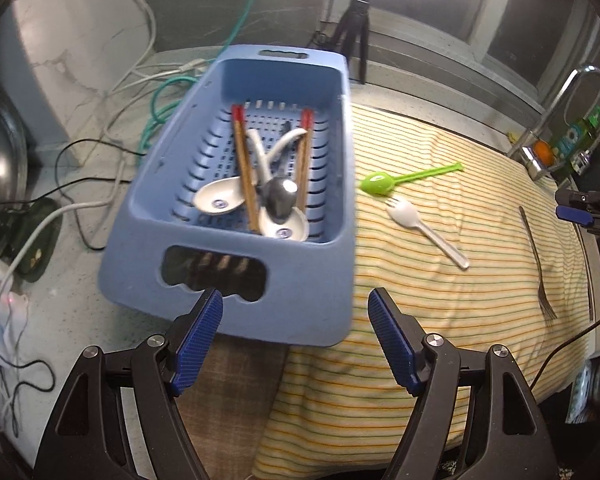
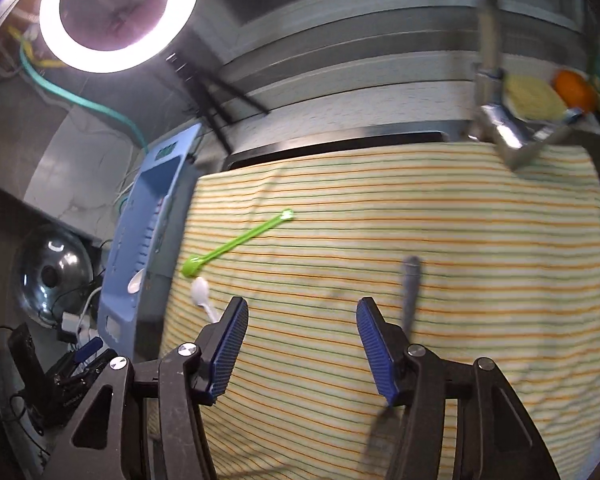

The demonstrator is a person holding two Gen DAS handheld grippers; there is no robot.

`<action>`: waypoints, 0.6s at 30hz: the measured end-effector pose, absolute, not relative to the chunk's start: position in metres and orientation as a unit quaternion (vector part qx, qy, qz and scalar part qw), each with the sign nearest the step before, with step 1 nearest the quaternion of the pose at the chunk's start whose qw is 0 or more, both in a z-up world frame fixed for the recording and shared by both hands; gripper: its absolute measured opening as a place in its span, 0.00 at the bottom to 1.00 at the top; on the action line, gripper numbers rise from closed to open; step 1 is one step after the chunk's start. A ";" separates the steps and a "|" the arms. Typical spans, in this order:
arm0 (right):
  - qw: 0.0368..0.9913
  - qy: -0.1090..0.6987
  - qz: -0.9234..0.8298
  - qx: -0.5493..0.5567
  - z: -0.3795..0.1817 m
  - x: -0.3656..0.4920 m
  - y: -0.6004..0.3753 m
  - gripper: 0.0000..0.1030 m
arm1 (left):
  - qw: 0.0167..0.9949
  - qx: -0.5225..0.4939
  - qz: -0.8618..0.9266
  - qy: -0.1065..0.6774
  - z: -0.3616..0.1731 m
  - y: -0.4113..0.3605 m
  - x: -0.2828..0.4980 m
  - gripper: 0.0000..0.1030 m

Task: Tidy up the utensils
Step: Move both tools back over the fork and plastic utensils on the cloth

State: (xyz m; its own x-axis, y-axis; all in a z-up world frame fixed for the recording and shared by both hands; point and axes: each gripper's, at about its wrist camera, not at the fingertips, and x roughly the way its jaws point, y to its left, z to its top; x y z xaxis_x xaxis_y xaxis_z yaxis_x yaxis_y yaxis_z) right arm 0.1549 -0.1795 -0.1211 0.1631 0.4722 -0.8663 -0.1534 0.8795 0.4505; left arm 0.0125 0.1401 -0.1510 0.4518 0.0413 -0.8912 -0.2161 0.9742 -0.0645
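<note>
Striped cloth [image 1: 440,300]: green spoon [image 1: 396,180], wht fork [image 1: 424,226].

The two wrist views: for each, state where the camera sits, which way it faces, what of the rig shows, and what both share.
Left wrist: on the left gripper, looking down and forward at the blue basket of utensils; open jaws show.
Right wrist: on the right gripper, facing across the striped cloth toward the faucet; open jaws show.
Shared: green spoon, white plastic fork, metal fork, basket, cloth.
</note>
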 end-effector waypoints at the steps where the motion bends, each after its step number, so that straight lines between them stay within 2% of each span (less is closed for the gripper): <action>1: 0.750 0.616 0.198 0.139 -0.123 0.154 -0.191 0.50 | 0.848 -0.081 0.070 0.518 -0.151 0.135 0.016 0.73; 3: 0.743 0.625 0.184 0.151 -0.131 0.150 -0.208 0.49 | 0.850 -0.077 0.054 0.519 -0.149 0.123 0.022 0.73; 5: 0.732 0.638 0.175 0.164 -0.141 0.145 -0.221 0.43 | 0.851 -0.073 0.034 0.519 -0.148 0.111 0.029 0.73; 11: 0.694 0.664 0.181 0.210 -0.167 0.134 -0.242 0.40 | 0.845 -0.049 -0.026 0.532 -0.154 0.063 0.045 0.73; 18: 0.656 0.684 0.263 0.183 -0.178 0.145 -0.242 0.35 | 0.846 -0.049 -0.002 0.530 -0.160 0.004 0.039 0.73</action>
State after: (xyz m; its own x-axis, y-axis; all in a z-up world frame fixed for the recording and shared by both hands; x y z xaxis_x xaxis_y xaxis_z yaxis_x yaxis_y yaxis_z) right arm 0.1453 -0.2422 -0.1780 -0.0734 0.5947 -0.8006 -0.0948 0.7949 0.5992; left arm 0.0394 0.0040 -0.1603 0.4377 -0.0555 -0.8974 -0.0476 0.9953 -0.0848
